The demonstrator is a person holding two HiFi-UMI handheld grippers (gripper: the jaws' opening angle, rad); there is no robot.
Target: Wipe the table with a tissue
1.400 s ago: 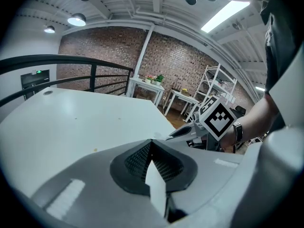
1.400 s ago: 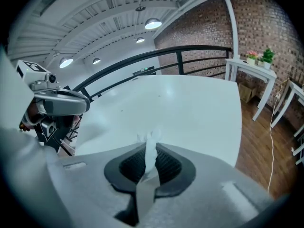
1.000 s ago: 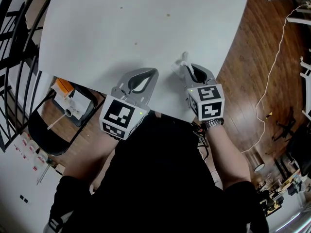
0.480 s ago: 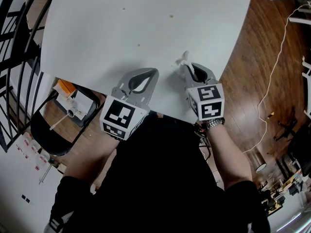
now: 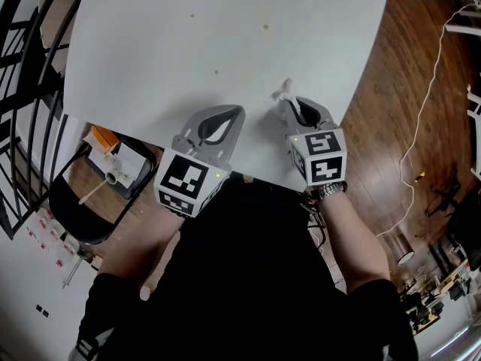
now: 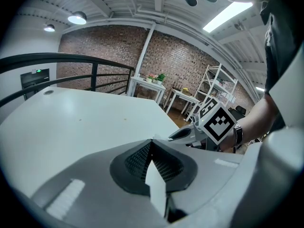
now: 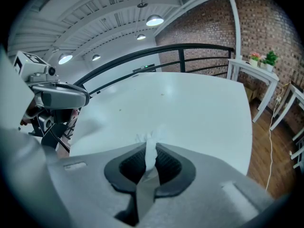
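The white table (image 5: 225,43) carries a few small brown specks (image 5: 265,27). My right gripper (image 5: 288,104) hovers at the table's near right part, shut on a crumpled white tissue (image 5: 282,91) that sticks out past its tips. In the right gripper view the tissue (image 7: 151,137) is pinched between the dark pads of that gripper (image 7: 151,146), over the tabletop (image 7: 190,108). My left gripper (image 5: 240,112) is beside it at the near edge, shut with nothing in it. In the left gripper view its jaws (image 6: 152,142) are closed, and the right gripper (image 6: 190,134) shows just beyond.
A black folding chair (image 5: 75,209) with a box of small items (image 5: 113,164) stands left of the table's near edge. A black railing (image 5: 22,59) runs along the far left. Wooden floor (image 5: 398,74) with a white cable (image 5: 421,119) lies to the right.
Both grippers stay in almost the same place, the right one still holding the tissue. Only the head view has shifted slightly.
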